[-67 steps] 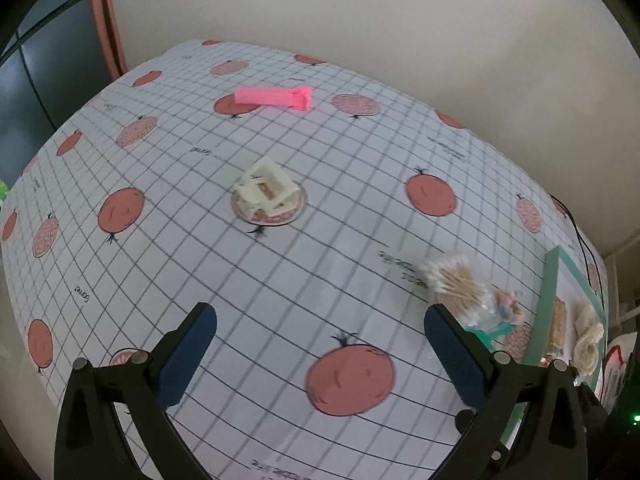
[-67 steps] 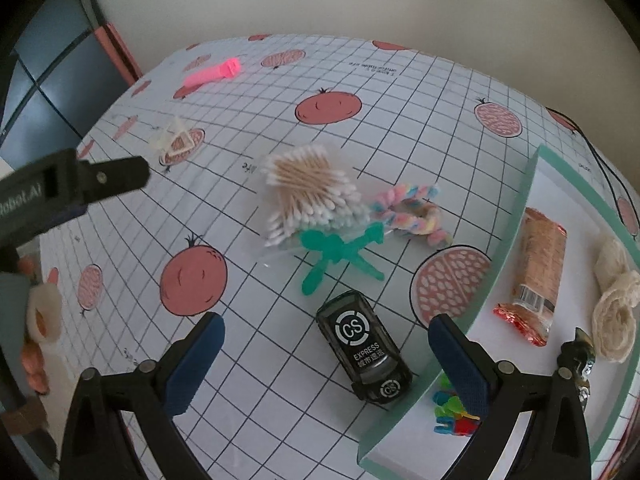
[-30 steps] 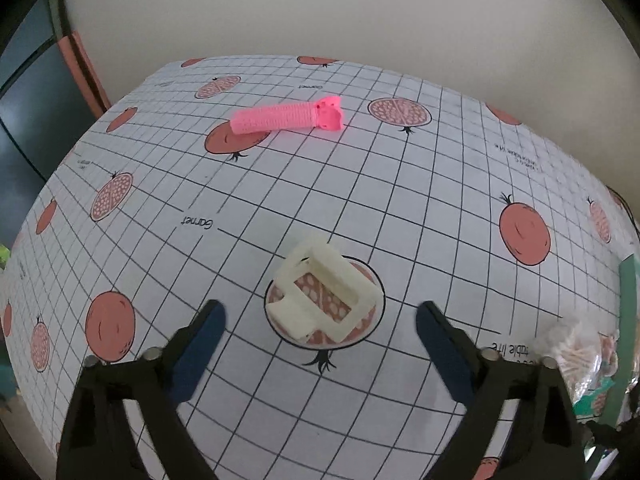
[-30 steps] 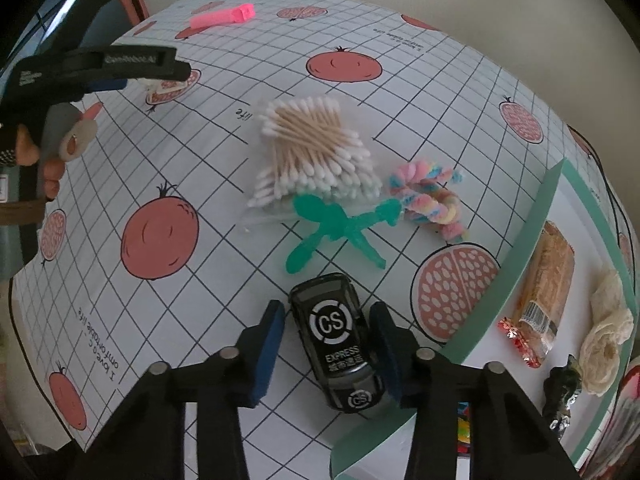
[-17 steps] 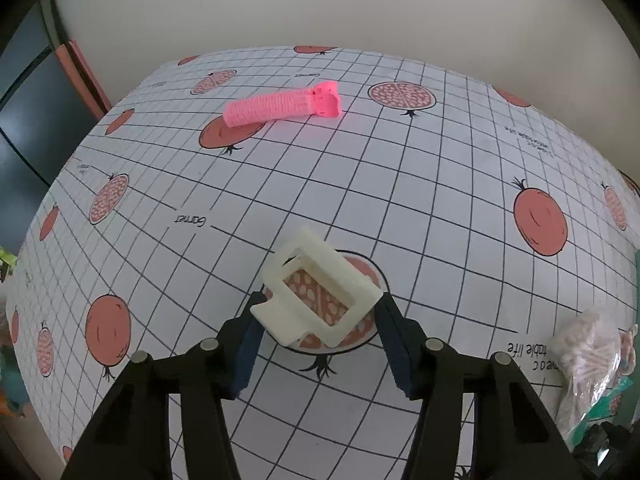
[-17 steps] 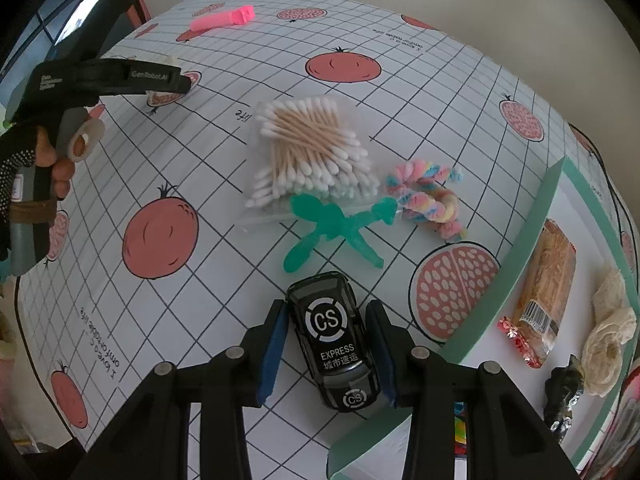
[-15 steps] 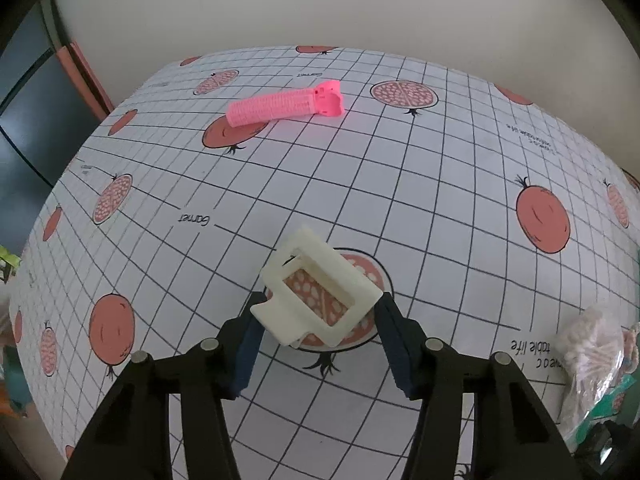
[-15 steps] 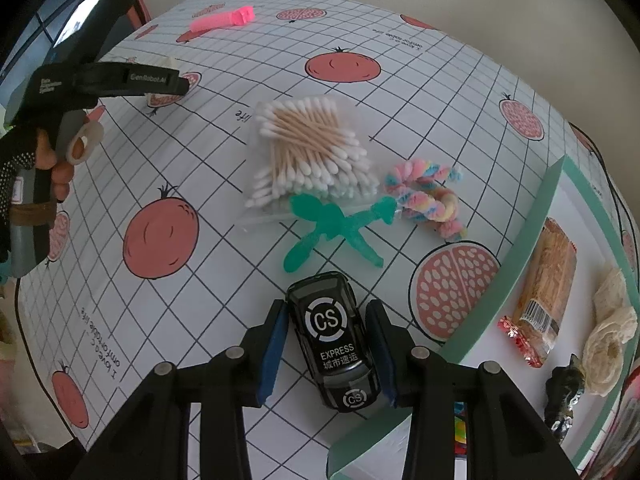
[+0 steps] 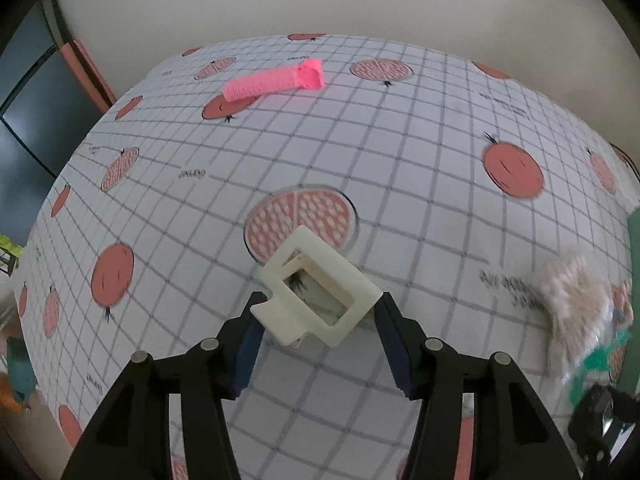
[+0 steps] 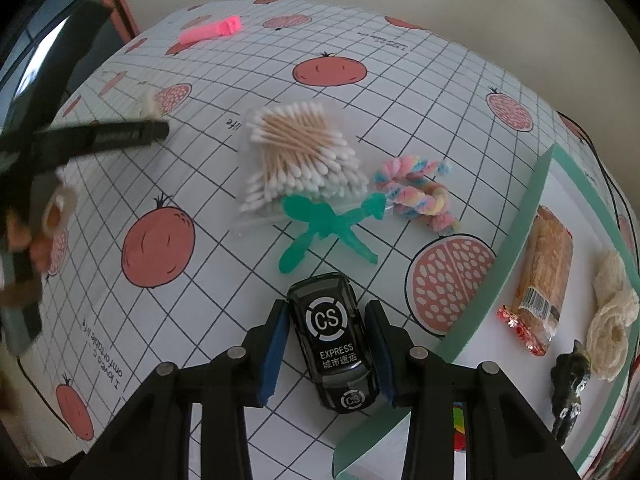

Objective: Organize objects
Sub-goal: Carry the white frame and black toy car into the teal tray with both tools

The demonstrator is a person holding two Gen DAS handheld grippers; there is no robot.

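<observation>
The cream plastic frame (image 9: 316, 292) sits clenched between the blue pads of the left gripper (image 9: 318, 320), tilted, its open window showing the cloth beneath; it appears lifted just off the tablecloth (image 9: 400, 184), in front of a printed pomegranate half. Ahead of those jaws, far up the cloth, lies the pink ribbed tube (image 9: 272, 82). Off to their right, blurred, is the bag of cotton swabs (image 9: 572, 300). The black toy car (image 10: 330, 340), marked "CS EXPRESS" on its roof, is grasped by the right gripper (image 10: 328, 344), one pad pressed against each flank, its nose pointing away from the camera. Just ahead of these jaws lies the green toy figure (image 10: 328, 226), touching the swab bag beyond it. Ahead and to the right, the pastel twisted rope (image 10: 420, 196) rests beside the green figure's tip. Right of the jaws runs the green-rimmed tray (image 10: 516, 248), holding a wrapped snack bar (image 10: 540, 268), a cream coiled object (image 10: 612, 312) and a small dark figure (image 10: 568, 384). To the far left of the jaws, a blurred hand (image 10: 28, 232) holds the other gripper.
</observation>
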